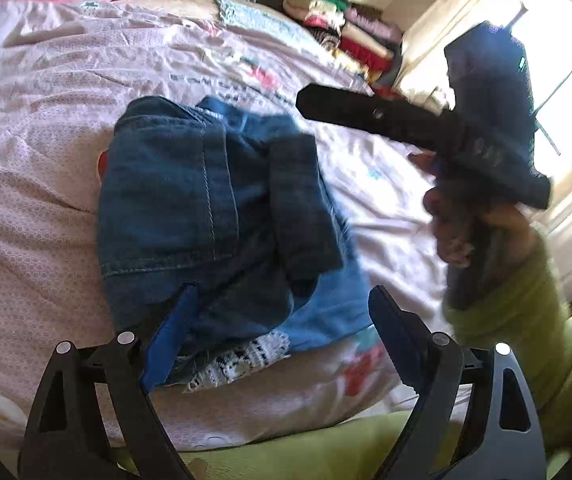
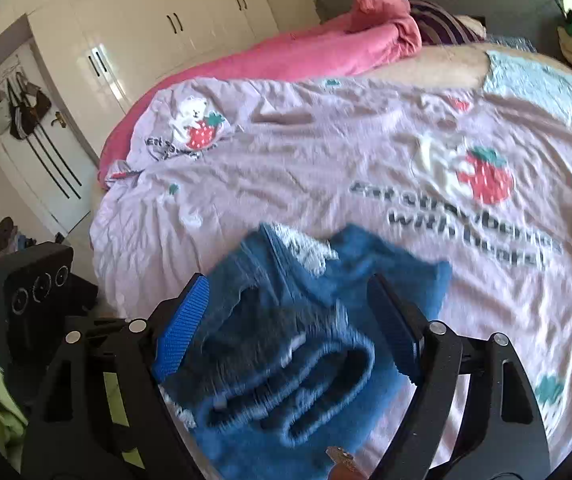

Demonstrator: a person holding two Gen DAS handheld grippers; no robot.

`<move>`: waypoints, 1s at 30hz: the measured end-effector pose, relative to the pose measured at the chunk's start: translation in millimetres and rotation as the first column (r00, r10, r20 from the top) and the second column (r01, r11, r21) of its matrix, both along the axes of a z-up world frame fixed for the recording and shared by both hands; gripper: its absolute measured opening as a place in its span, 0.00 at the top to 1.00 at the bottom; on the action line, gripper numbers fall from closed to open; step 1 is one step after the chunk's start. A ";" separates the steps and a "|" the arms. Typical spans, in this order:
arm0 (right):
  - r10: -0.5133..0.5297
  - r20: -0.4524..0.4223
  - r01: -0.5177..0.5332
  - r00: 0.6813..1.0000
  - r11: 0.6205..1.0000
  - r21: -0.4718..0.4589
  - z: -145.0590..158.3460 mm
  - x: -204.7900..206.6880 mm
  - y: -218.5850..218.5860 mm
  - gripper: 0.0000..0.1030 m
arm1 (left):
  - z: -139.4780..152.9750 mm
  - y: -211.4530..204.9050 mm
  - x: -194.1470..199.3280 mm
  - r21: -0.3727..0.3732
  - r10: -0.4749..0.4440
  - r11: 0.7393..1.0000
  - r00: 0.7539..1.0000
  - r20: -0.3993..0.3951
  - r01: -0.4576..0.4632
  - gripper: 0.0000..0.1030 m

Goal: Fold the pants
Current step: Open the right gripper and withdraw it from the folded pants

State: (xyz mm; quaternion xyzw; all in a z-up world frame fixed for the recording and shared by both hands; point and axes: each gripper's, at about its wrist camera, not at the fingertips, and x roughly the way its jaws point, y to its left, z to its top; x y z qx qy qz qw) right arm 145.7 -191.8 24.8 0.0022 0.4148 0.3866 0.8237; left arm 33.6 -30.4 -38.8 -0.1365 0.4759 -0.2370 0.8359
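Note:
The blue denim pants [image 1: 214, 220] lie folded into a thick bundle on the pale pink bedsheet [image 1: 46, 160]. My left gripper [image 1: 282, 320] hovers open at the bundle's near edge, blue pads wide apart and nothing pressed between them. To the right, a hand in a green sleeve [image 1: 525, 320] holds the right gripper, and one of its black fingers [image 1: 337, 106] reaches over the bed. In the right wrist view the folded pants [image 2: 305, 344] lie below and between the spread fingers of my right gripper [image 2: 286, 320], which is open. The picture is blurred there.
A strawberry-print sheet [image 2: 365, 152] covers the bed, with a pink quilt [image 2: 305, 56] at its far side. A stack of folded clothes [image 1: 345, 28] stands by the bright window [image 1: 565, 80]. White wardrobes [image 2: 146, 20] and a door hung with bags [image 2: 26, 108] lie beyond the bed.

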 end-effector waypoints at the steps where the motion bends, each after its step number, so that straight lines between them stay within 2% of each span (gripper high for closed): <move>1: -0.003 -0.011 0.003 1.000 1.000 -0.016 -5.5 -0.5 1.3 0.27 | -2.5 -2.5 0.1 0.021 -0.004 1.000 1.000 -0.004 0.004 0.16; 3: -0.036 -0.022 0.032 0.999 0.990 -0.140 -23.4 0.9 3.1 0.28 | -4.1 -2.6 -0.6 0.039 -0.007 0.999 1.000 -0.003 0.007 0.16; 4: -0.061 -0.007 0.057 0.998 0.968 -0.246 -35.1 1.9 5.5 0.28 | -4.8 0.1 1.8 0.044 -0.008 0.999 1.000 -0.002 0.009 0.16; 5: -0.070 0.008 0.069 0.997 0.952 -0.300 -40.4 -0.6 2.2 0.28 | -4.5 -0.7 2.9 0.043 -0.013 0.999 1.000 -0.002 0.013 0.16; 6: -0.074 0.010 0.073 0.997 0.949 -0.306 -45.0 -2.6 1.6 0.28 | -8.2 -4.9 7.5 0.037 -0.020 0.999 1.000 -0.006 0.020 0.16; 9: -0.096 0.001 0.093 0.995 0.959 -0.269 -44.1 -5.4 0.0 0.27 | -7.5 -6.2 -1.2 0.063 -0.027 0.998 1.000 0.003 0.026 0.16; 13: -0.082 0.027 0.086 0.996 0.969 -0.232 -32.3 -12.4 -3.6 0.26 | -2.1 -4.9 -6.1 0.046 -0.018 0.999 1.000 0.011 0.018 0.16; 17: -0.100 0.059 0.110 0.993 0.976 -0.189 -14.8 -19.0 -11.3 0.20 | 9.3 3.2 -16.6 0.051 0.007 0.999 0.999 0.032 -0.008 0.14; 18: -0.102 0.063 0.111 0.993 0.977 -0.181 -11.9 -19.2 -14.8 0.19 | 13.0 7.0 -18.2 0.058 0.018 0.998 0.999 0.040 -0.020 0.07; 19: -0.106 0.070 0.117 0.992 0.978 -0.173 -8.5 -22.2 -18.2 0.17 | 15.8 9.9 -19.8 0.066 0.028 0.997 0.999 0.047 -0.031 0.05; 26: -0.112 0.127 0.131 0.986 0.981 -0.146 9.3 -42.1 -30.9 0.13 | 32.5 40.4 -19.9 0.092 0.125 0.987 0.988 0.089 -0.133 0.05; 30: -0.079 0.144 0.100 0.986 0.985 -0.140 15.1 -57.6 -31.9 0.13 | 37.3 59.6 -17.4 0.102 0.187 0.975 0.977 0.106 -0.197 0.05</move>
